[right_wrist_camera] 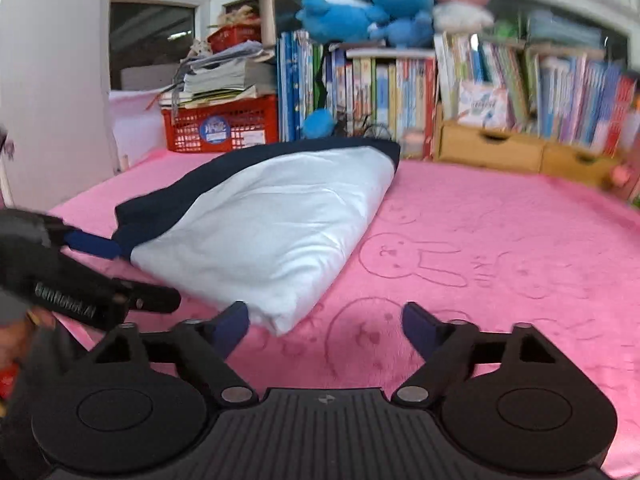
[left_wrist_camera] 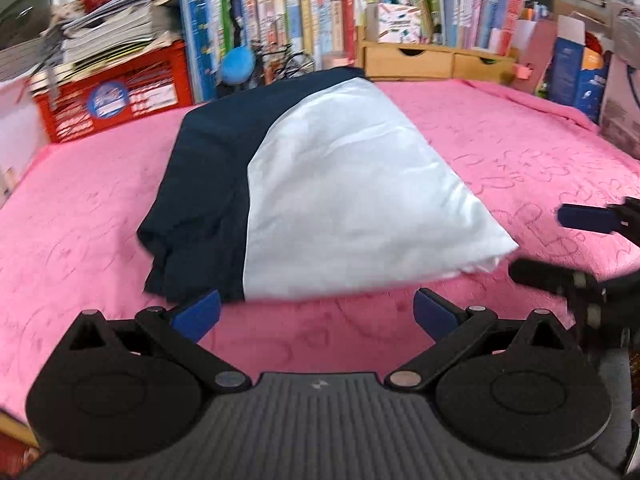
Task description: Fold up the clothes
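Observation:
A folded garment, white [left_wrist_camera: 352,192] with a navy part [left_wrist_camera: 200,184], lies on the pink blanket [left_wrist_camera: 80,216]. My left gripper [left_wrist_camera: 316,312] is open and empty, just in front of the garment's near edge. My right gripper [right_wrist_camera: 326,324] is open and empty, its left fingertip [right_wrist_camera: 234,322] close to the garment's white near corner [right_wrist_camera: 280,320]. The garment also shows in the right wrist view [right_wrist_camera: 272,220]. The right gripper appears at the right edge of the left wrist view [left_wrist_camera: 560,244]; the left gripper appears at the left of the right wrist view [right_wrist_camera: 132,276].
Behind the blanket stand a red crate [left_wrist_camera: 116,100] with stacked papers, a row of books [left_wrist_camera: 304,28], wooden drawers [left_wrist_camera: 436,60] and boxes [left_wrist_camera: 576,72] at the right. Plush toys [right_wrist_camera: 368,8] sit on top of the books. Bare pink blanket [right_wrist_camera: 500,260] lies right of the garment.

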A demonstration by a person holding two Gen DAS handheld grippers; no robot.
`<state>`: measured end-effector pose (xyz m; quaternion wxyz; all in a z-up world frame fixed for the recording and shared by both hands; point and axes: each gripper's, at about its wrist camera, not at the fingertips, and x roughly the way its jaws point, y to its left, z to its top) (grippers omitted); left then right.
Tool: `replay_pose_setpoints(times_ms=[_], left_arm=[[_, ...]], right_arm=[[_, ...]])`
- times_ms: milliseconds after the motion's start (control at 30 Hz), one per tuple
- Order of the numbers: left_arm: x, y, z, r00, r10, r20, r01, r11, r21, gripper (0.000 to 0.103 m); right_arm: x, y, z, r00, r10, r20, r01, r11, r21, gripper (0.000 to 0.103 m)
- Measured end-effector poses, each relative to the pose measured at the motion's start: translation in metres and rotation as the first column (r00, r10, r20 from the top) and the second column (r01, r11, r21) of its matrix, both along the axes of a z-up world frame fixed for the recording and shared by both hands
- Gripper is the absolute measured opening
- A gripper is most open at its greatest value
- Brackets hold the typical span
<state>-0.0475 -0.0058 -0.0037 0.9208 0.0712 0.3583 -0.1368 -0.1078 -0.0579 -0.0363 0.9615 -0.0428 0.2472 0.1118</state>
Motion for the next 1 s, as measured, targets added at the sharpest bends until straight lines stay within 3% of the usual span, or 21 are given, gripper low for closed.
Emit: replay_pose_setpoints(times_ms=[133,200,367,533,800,1000], left_arm=[[-0.010,-0.003,0.005,0.999,0.037,-0.010,-0.037,0.999,0.014,0.103],[-0.011,-0.006,0.005,0.999,0.046,-0.013,-0.046,0.999,0.022,0.103],[-0.013,-0.011,0.001,0.999,0.050,-0.003,-0.050,0.997,0.059,0.103],[-0.012,-0.008,-0.001,0.999,0.048,-0.016,-0.047,0.998,0.030,0.103],[-0.011,-0.010,-0.007,0.998,0.054,-0.043,-0.051,0.997,0.054,0.103],[-0.010,-0.009,-0.008,0.997,0.050,-0.060,-0.049,0.998,0.031,0.103]], right_arm=[[-0.022,0.033,0.000,0.996,0.028,0.080,-0.009,0.973,-0.229,0.103],[-0.027,0.041,-0.001,0.993,0.043,0.106,-0.015,0.966,-0.257,0.103],[-0.022,0.041,-0.004,0.996,0.050,0.077,-0.035,0.982,-0.185,0.103],[-0.021,0.030,-0.005,0.998,0.030,0.051,-0.024,0.994,-0.109,0.103],[-0.022,0.023,-0.005,0.999,0.002,0.053,0.001,0.998,-0.057,0.103],[-0.023,0.020,-0.004,0.998,-0.010,0.056,0.012,1.000,-0.025,0.103]])
